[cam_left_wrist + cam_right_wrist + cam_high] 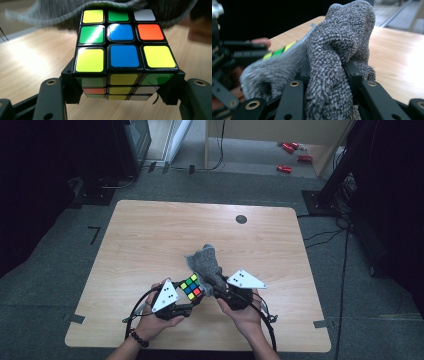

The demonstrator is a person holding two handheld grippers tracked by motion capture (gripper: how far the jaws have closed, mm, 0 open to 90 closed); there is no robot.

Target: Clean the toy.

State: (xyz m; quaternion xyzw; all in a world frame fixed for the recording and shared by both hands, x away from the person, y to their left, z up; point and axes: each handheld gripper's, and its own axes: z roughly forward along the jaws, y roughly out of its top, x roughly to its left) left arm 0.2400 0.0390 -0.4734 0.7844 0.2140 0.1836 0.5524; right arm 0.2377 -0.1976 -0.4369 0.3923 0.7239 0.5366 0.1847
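Note:
A scrambled puzzle cube (191, 287) with coloured stickers is held just above the wooden table (150, 235) near its front edge. My left gripper (187, 301) is shut on the cube (123, 52), its black jaws pressing on the two lower sides. My right gripper (216, 289) is shut on a grey knitted cloth (206, 262), which bunches up between its jaws (329, 72) and stands above them. The cloth's edge lies against the far side of the cube (75, 15). A hand holds each gripper.
A small dark round hole (241, 219) sits near the table's far edge. Red objects (290, 150) lie on the floor beyond the table. Cables (135, 312) trail from both grippers at the front edge.

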